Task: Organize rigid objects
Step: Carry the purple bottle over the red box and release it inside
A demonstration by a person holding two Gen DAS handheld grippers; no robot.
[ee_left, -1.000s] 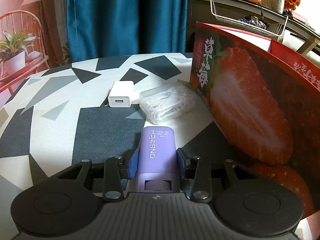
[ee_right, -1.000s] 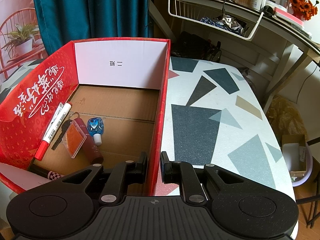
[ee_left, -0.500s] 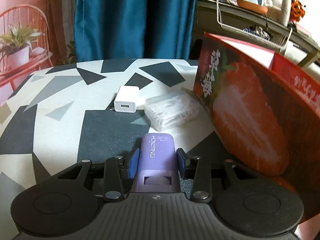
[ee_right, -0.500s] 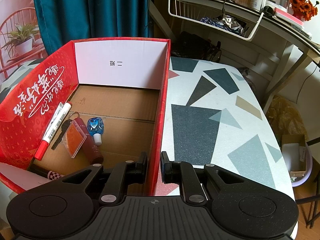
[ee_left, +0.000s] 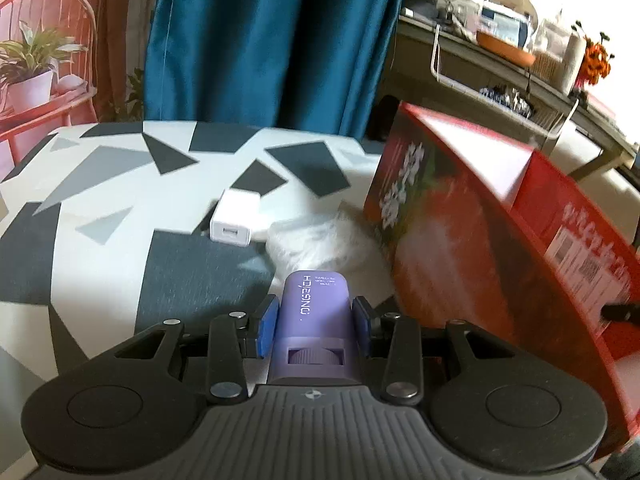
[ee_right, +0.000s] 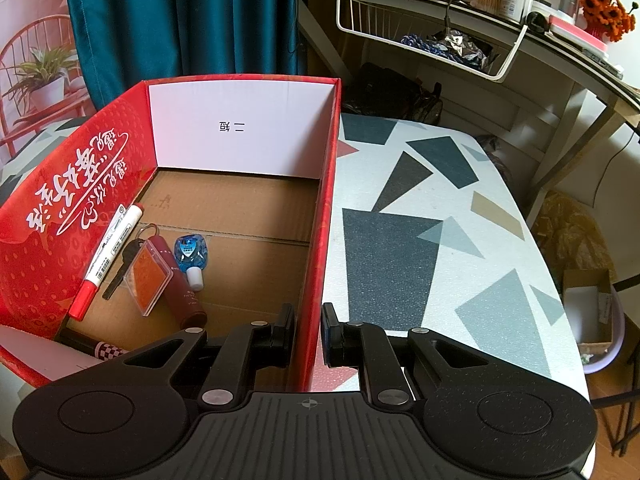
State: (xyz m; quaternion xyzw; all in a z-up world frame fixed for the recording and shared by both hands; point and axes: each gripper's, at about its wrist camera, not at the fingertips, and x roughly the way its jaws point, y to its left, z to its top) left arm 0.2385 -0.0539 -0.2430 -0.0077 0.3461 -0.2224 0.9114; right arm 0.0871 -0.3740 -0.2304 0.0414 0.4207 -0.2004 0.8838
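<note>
Left wrist only — gripped purple device [ee_left: 314,312]

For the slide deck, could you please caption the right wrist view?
Right tool clamps the red cardboard box's side wall; a marker and small items lie inside.

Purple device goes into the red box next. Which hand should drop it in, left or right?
Left. The left gripper is already shut on the purple device, beside the red box. The right gripper is clamped on the box's wall, steadying it.
</note>
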